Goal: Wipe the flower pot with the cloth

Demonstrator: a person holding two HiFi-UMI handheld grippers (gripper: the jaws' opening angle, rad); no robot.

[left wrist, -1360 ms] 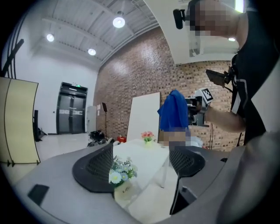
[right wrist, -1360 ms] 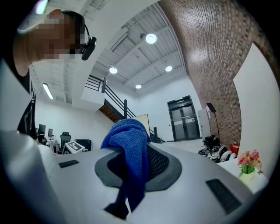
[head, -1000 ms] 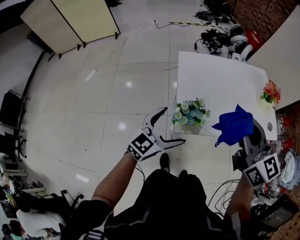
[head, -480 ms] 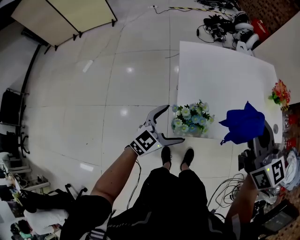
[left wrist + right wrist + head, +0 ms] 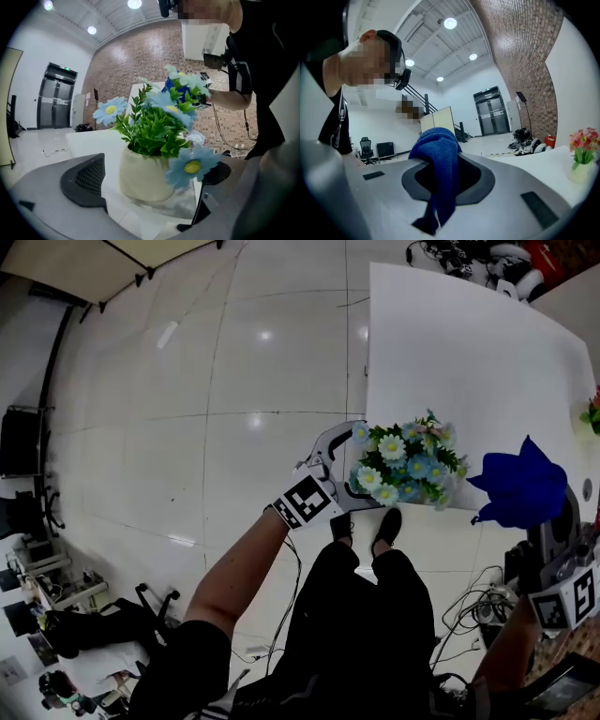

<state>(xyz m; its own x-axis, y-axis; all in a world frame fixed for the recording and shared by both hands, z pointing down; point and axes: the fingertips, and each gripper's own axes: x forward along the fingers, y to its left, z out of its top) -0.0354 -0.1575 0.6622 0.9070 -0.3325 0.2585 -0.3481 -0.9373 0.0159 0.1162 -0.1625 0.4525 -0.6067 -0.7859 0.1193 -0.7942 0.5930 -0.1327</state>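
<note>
Cream rounded flower pot (image 5: 143,176), upright, smooth-walled, filled with green leafy sprigs and pale blue and white artificial daisies. Set at the near edge of a white table (image 5: 469,352), close to the table's 7 o'clock corner. Framed by the spread jaws of the left gripper (image 5: 366,467), the mesh pad at 9 o'clock clear of its wall.

Blue terry cloth (image 5: 525,486) at 3 o'clock of the pot, well apart from it. Pinched in the closed jaws of the right gripper (image 5: 445,180), bunched into a peak above them, one end hanging toward 6 o'clock.
</note>
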